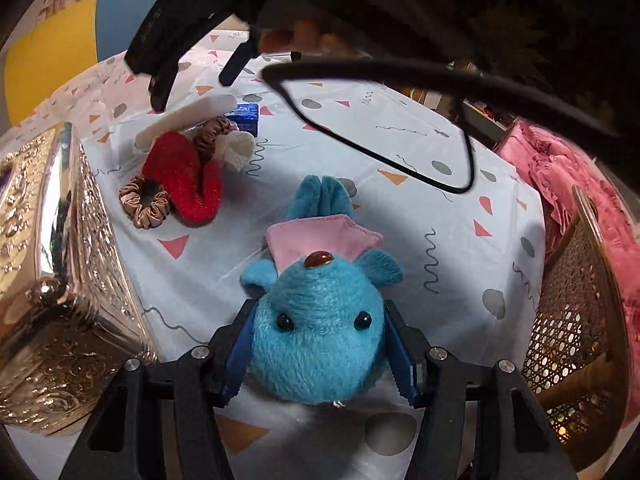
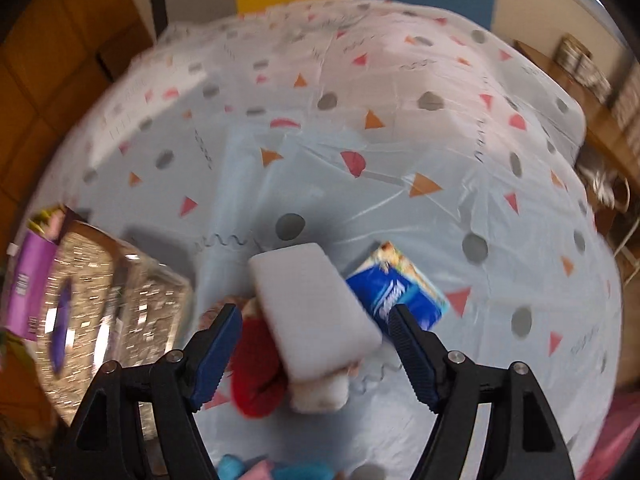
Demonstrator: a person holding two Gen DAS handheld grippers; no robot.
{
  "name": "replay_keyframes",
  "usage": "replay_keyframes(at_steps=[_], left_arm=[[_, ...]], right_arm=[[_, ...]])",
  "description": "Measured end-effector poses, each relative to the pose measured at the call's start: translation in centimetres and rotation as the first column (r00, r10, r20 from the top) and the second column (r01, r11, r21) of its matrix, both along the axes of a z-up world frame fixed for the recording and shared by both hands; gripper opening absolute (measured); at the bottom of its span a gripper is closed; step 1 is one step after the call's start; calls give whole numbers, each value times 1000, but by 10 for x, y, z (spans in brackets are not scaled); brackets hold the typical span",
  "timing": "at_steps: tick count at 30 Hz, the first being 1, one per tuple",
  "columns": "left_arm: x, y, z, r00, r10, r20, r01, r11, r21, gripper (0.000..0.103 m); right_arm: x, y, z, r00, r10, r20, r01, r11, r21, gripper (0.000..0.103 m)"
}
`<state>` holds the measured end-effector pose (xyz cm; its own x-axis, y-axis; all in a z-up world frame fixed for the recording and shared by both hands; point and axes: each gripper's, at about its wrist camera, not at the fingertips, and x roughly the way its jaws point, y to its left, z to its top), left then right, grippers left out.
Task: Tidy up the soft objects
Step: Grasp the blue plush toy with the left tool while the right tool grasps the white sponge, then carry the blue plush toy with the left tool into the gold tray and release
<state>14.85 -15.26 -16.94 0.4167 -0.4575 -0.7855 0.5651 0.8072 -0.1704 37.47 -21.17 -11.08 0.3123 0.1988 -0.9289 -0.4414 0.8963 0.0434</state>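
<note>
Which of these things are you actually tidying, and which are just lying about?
Being tidied: blue plush toy, red scrunchie, brown scrunchies, white sponge, white knitted piece.

Just lying about: blue tissue pack, gold box, wicker chair.

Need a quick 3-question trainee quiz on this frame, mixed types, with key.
1. True or false: the left claw has the blue plush toy's head between its fingers.
2. What lies below the right claw? A) white sponge B) gold box C) wicker basket
3. Fill in: the red scrunchie touches a ____ scrunchie.

Key: 1 true; 2 A; 3 beige.
</note>
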Motion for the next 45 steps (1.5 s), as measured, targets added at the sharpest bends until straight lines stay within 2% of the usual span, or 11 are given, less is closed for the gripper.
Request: replay_keyframes(at_steps=[6, 10, 16, 21, 24, 26, 28, 31, 34, 39, 45], left_arm=[[1, 4, -2, 1000, 7, -6, -7, 1000, -20, 61], [-1, 5, -2, 1000, 15, -6, -15, 1000, -22, 61], [-3, 8, -1, 999, 38, -9, -39, 999, -20, 61], [-4, 11, 2, 998, 68, -17, -69, 997, -18, 61], [-4, 12, 6, 996, 89, -28, -89, 996, -14, 61], [-4, 12, 9, 994, 104, -32, -104, 995, -7, 61], [-3, 10, 13, 993, 112, -30, -112, 994, -1, 61], [-1, 6, 25, 993, 118, -6, -118, 993, 5, 61], [6, 3, 43, 992, 124, 30, -124, 992, -5, 61], [33, 7, 75, 983, 179, 38, -177, 983, -43, 61], [71, 37, 115, 949, 305, 83, -299, 951, -75, 61]], right_arm=[[21, 18, -32, 996, 43, -76, -51, 992, -112, 77], [15, 17, -36, 998, 36, -61, -42, 993, -112, 66], [-22, -8, -3, 999, 10, 36, -9, 999, -42, 64], [-58, -52, 29, 985, -141, 97, 138, 990, 39, 64], [-80, -90, 22, 949, -308, 74, 305, 951, 45, 65], [-93, -113, 6, 907, -420, 46, 419, 908, 17, 65], [-107, -139, -17, 852, -524, -24, 524, 851, 21, 65], [-124, -161, -44, 793, -603, -80, 607, 795, 23, 65], [-129, -167, -58, 765, -629, -138, 640, 767, 53, 64], [-123, -161, -57, 783, -613, -105, 618, 786, 25, 64], [-121, -158, -58, 796, -598, -96, 601, 799, 3, 64]])
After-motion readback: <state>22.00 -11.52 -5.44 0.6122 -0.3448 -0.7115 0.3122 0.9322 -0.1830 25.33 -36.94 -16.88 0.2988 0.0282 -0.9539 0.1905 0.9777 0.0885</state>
